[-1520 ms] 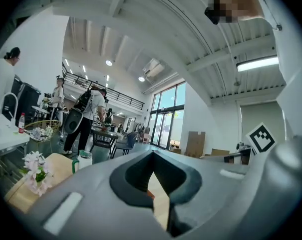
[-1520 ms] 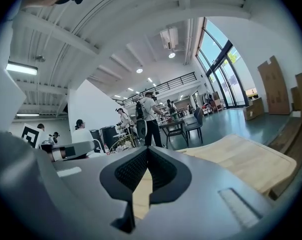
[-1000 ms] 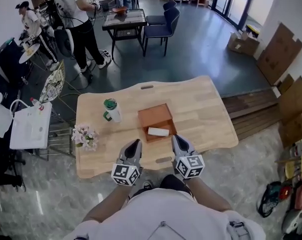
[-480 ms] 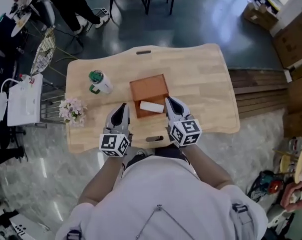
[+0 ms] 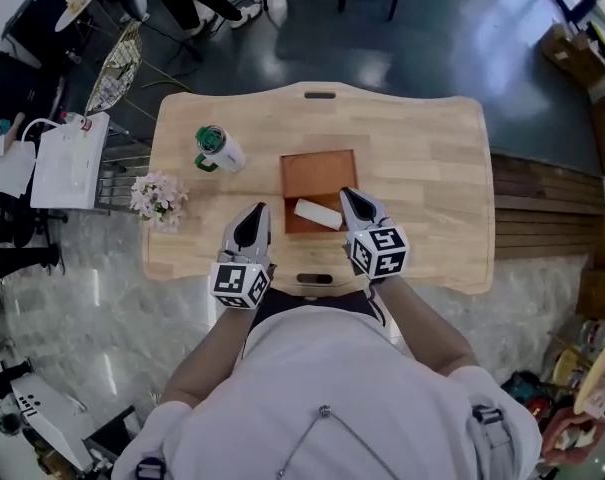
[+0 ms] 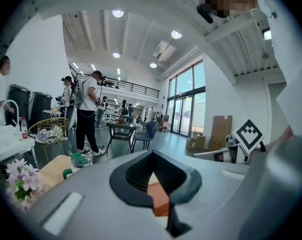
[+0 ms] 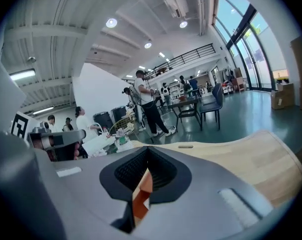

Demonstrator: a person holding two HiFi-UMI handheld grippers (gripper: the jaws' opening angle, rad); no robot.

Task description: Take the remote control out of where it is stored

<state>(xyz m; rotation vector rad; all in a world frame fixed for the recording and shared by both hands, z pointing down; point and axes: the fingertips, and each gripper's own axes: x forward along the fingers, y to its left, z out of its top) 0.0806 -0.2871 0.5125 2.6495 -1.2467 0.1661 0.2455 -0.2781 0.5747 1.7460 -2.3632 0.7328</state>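
A white remote control [image 5: 318, 213] lies in the front part of a shallow open brown box [image 5: 320, 173] on the wooden table [image 5: 422, 168]. My right gripper [image 5: 348, 196] hovers at the box's right front corner, just right of the remote, with its jaws together and nothing in them. To the left of the box's front corner, my left gripper [image 5: 259, 210] is also shut and empty. In the left gripper view the left gripper [image 6: 155, 181] shows a sliver of the brown box [image 6: 160, 200]. In the right gripper view the right gripper [image 7: 141, 184] does too.
A green-lidded white cup [image 5: 217, 149] lies at the table's left, with a bunch of pale flowers [image 5: 157, 197] at the left edge. A white cart [image 5: 70, 160] stands left of the table. People stand at the far left by a dark table with chairs [image 6: 122, 134].
The head view has swung to look straight down on the table. Both grippers stay shut at the box's front corners; the right one has crept forward beside the remote.
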